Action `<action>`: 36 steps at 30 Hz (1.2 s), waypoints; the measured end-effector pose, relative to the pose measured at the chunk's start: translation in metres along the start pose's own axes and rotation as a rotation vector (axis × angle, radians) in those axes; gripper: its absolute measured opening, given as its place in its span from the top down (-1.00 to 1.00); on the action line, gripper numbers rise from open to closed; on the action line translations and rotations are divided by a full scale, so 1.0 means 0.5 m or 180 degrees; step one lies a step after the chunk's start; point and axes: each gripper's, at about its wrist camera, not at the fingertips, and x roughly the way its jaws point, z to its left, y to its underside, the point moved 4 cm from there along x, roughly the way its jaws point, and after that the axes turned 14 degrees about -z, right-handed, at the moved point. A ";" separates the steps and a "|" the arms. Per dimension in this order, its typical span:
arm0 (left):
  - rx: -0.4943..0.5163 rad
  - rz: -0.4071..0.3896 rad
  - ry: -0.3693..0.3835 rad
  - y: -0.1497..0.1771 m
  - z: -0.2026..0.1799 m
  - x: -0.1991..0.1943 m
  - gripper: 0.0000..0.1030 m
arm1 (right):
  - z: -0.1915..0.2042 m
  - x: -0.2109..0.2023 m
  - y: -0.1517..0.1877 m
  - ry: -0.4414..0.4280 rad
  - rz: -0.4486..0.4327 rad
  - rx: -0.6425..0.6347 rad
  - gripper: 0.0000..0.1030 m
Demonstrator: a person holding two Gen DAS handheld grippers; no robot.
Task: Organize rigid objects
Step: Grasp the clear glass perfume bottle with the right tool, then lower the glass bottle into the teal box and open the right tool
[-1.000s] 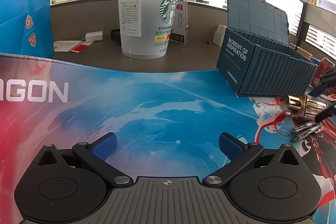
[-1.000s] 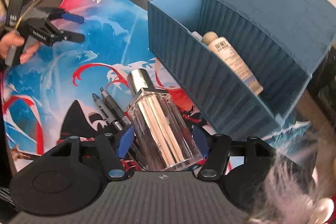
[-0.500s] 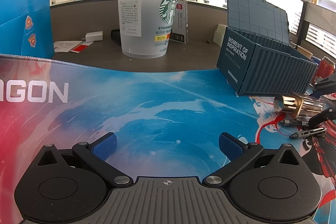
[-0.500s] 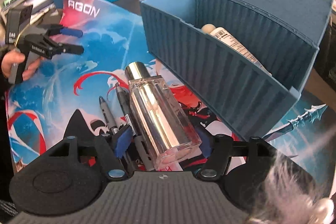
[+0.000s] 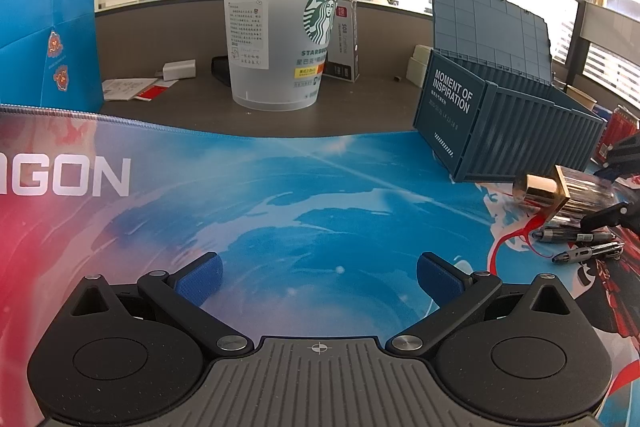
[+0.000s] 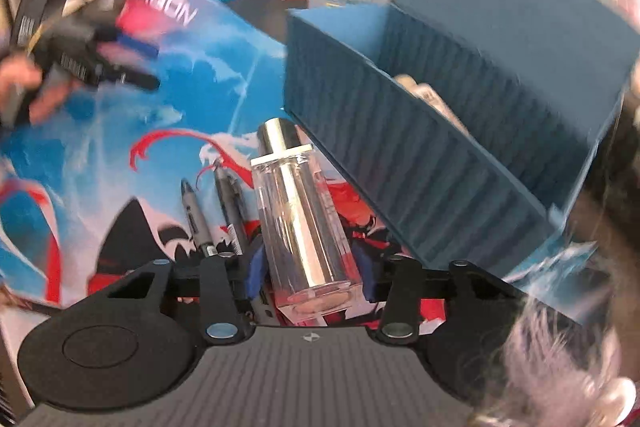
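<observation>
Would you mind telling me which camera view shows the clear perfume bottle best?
The right wrist view: the perfume bottle lies lengthwise in mid-frame, between the closing jaws of the right gripper, metallic cap pointing away. The left wrist view shows it only small and blurred at the far right edge, beside the blue container box.

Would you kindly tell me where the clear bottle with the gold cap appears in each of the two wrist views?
Left wrist view: clear bottle at the far right edge, lying on the mat, just below the blue container box.
Right wrist view: clear bottle centre-bottom, between the closing blue pads of the right tool.
Shared landmark: the Starbucks cup behind the box.
</observation>
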 end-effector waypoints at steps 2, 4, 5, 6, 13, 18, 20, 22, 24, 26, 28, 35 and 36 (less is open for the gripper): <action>0.0000 0.0000 0.0000 0.000 0.000 0.000 -1.00 | 0.021 -0.006 -0.012 0.0061 -0.0021 -0.0229 0.26; -0.0001 0.0000 0.0000 0.000 -0.001 0.000 -1.00 | 0.034 -0.011 -0.023 0.0108 -0.0026 -0.0408 0.33; -0.0001 0.0000 0.0000 0.000 0.000 0.000 -1.00 | 0.041 -0.013 -0.029 0.0136 -0.0020 -0.0515 0.33; 0.0000 0.0000 0.0000 0.000 -0.001 0.000 -1.00 | 0.048 -0.012 -0.033 0.0158 0.0005 -0.0616 0.33; 0.0001 0.0001 -0.0001 0.000 -0.001 0.000 -1.00 | 0.092 -0.017 -0.053 0.0186 0.0110 -0.1138 0.33; 0.0000 0.0001 -0.0001 -0.001 0.000 0.000 -1.00 | 0.114 -0.033 -0.084 0.0154 0.0073 -0.1288 0.33; 0.0000 0.0001 -0.0001 -0.001 0.000 0.000 -1.00 | 0.114 -0.041 -0.098 0.0163 0.0036 -0.1298 0.33; -0.0001 0.0001 -0.0001 -0.001 0.000 0.000 -1.00 | 0.114 -0.048 -0.112 0.0172 0.0002 -0.1297 0.33; -0.0001 0.0001 -0.0001 -0.001 0.001 -0.001 -1.00 | 0.111 -0.056 -0.126 0.0175 -0.0031 -0.1304 0.33; 0.0000 0.0001 -0.0002 -0.001 0.001 -0.001 -1.00 | 0.109 -0.062 -0.138 0.0202 -0.0044 -0.1352 0.33; -0.0001 0.0001 -0.0002 -0.001 0.000 0.000 -1.00 | 0.106 -0.065 -0.149 0.0205 -0.0050 -0.1366 0.33; -0.0001 0.0001 -0.0002 0.000 0.001 0.000 -1.00 | 0.076 -0.085 -0.194 0.0261 -0.0160 -0.1340 0.33; -0.0001 0.0001 -0.0002 -0.001 0.001 0.000 -1.00 | 0.069 -0.086 -0.201 0.0273 -0.0184 -0.1327 0.33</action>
